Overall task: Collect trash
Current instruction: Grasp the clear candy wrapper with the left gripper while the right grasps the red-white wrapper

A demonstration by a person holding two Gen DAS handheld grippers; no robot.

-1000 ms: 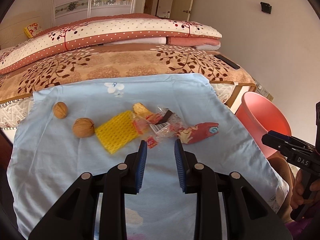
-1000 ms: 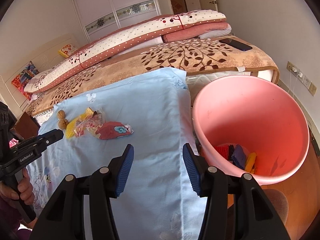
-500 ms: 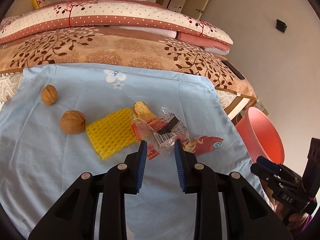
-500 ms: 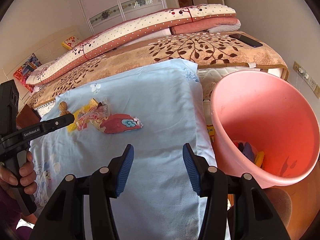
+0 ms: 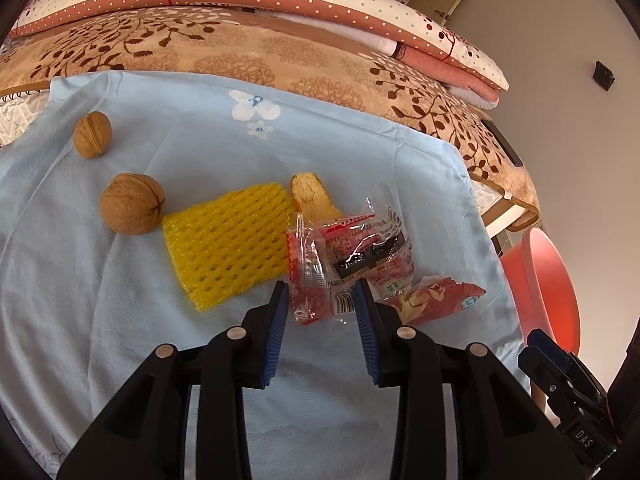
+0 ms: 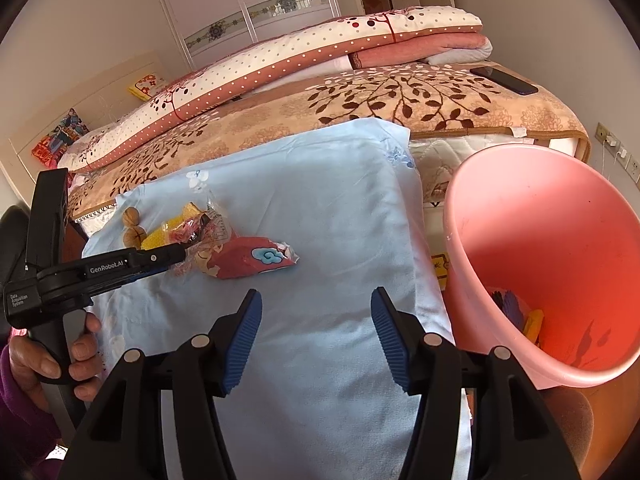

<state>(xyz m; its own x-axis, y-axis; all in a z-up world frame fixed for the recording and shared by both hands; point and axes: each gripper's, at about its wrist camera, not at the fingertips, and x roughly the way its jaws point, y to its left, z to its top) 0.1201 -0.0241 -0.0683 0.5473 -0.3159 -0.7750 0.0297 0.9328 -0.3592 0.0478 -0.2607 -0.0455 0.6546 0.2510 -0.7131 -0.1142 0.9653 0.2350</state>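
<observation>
We see bright, warm daylight in both views, no blur. Soft shadows sit under the walnuts (image 5: 132, 209) on the blue cloth (image 5: 200, 128). Glare on the clear wrappers (image 5: 348, 256). Pink bucket (image 6: 560, 264) glows orange inside. Heavy fisheye bending, dark vignette at all corners.

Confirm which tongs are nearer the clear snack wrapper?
Left. The left tongs straddle the clear snack wrapper's near edge, open. The right tongs hang open over bare blue cloth, well short.

Two wrist-mounted fisheye views, both angled down over a bed.
Left sits close above the wrappers (image 5: 348, 260); right looks from farther back, sharing them and the pink bucket (image 6: 560, 216).
</observation>
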